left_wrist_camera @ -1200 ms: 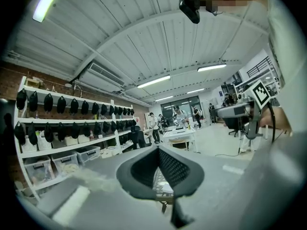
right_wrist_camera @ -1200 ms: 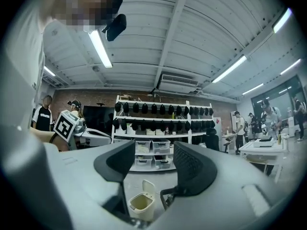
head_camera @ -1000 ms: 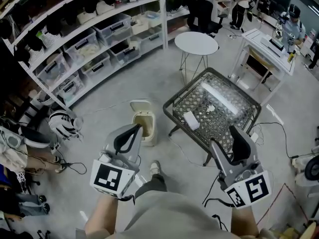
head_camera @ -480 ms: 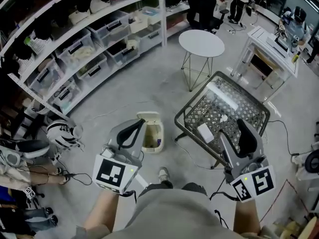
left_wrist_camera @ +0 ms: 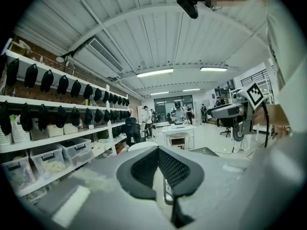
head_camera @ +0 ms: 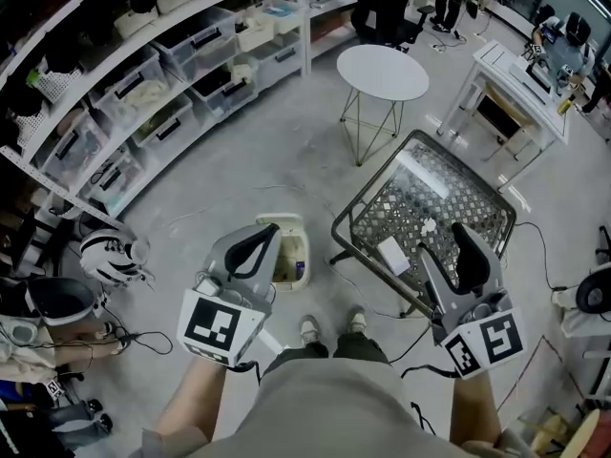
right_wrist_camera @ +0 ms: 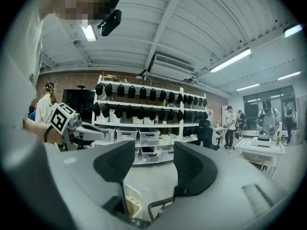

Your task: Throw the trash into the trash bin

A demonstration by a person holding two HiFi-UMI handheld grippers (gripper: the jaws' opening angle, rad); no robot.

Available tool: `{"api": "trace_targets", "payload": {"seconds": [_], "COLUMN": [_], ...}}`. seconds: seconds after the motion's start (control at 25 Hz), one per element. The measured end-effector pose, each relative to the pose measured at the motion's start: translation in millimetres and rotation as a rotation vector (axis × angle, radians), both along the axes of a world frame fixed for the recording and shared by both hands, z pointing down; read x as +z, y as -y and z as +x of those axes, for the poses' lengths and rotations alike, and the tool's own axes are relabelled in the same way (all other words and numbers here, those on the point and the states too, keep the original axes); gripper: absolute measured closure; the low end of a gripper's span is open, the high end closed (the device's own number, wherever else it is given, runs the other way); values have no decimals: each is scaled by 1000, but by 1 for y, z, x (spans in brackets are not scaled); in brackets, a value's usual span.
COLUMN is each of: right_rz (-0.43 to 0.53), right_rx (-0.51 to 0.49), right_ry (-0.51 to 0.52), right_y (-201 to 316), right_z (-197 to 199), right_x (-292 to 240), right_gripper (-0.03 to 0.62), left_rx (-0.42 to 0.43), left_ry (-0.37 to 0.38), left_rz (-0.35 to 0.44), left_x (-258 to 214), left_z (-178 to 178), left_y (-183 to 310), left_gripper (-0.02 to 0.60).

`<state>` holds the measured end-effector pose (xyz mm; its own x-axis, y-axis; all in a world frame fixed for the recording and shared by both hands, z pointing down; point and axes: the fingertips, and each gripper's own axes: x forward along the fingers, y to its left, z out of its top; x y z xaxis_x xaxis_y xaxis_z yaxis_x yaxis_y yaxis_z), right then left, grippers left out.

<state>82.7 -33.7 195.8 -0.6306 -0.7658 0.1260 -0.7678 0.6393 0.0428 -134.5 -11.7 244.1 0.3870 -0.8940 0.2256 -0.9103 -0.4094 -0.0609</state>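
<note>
Your left gripper, jaws together and empty, hangs near the open trash bin on the floor. Nothing looks binned yet: the crumpled white trash lies on the wire table, near your right gripper, jaws apart and empty

trash bin 1 | wire table 1 | round table 1 | trash pieces 2
</note>
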Motion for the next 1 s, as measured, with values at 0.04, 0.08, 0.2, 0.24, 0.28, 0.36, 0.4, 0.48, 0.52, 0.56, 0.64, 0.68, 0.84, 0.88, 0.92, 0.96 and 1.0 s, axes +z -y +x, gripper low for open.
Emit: {"api": "trace_targets", "payload": {"seconds": [0.04,0.08,0.2,0.24,0.28,0.36,0.4,0.48,0.52,0.56,0.64,0.68,0.84,0.88,0.92,0.96,1.0], "right_rz": [-7,-14,-31,-35,-42,-66,-82,-112,-124,-133,-161,-185,-299,-325,-351,-377,-402], "right_rx": [-1,-2,-5,-6,-5,-3,0,2,2,0,-6,-10,-29,-32,-35,-38,-43], "right_ry": [-1,-2,-5,-7,-7,2,7,-2,-21,-48,-106,-124,-152,-163,-175,-187,-199], "right_y": [4,7,21,27,33,47,54,68,74,80,90,94,108,110,111,111,111], "right_z": [1,3,12,16,19,26,29,34,37,39,41,42,47,48,49,49,50], "right_x": [3,6,18,22,28,40,48,65,75,87,116,133,199,215,232,248,264], "right_gripper": [336,336,336,336,336,334,333,333,330,326,316,316,306,304,301,298,296], "left_rx": [-3,-5,-12,-12,-10,8,16,32,44,53,60,61,76,76,77,79,80], "left_ry": [-6,-7,-6,0,12,49,53,16,-8,-23,-18,-10,11,16,18,20,20], "left_rz": [-7,-11,-27,-32,-33,-30,-40,-79,-96,-111,-143,-159,-213,-230,-250,-270,-288], "left_x": [1,2,8,12,15,23,28,38,42,48,63,70,102,109,119,130,142], "left_z": [1,3,10,13,16,20,23,31,37,43,53,57,72,76,79,82,84], "left_y": [3,6,17,21,26,37,42,51,57,62,73,78,91,94,96,97,97], "left_gripper": [578,578,578,578,578,578,578,578,578,578,578,578,578,578,578,578,578]}}
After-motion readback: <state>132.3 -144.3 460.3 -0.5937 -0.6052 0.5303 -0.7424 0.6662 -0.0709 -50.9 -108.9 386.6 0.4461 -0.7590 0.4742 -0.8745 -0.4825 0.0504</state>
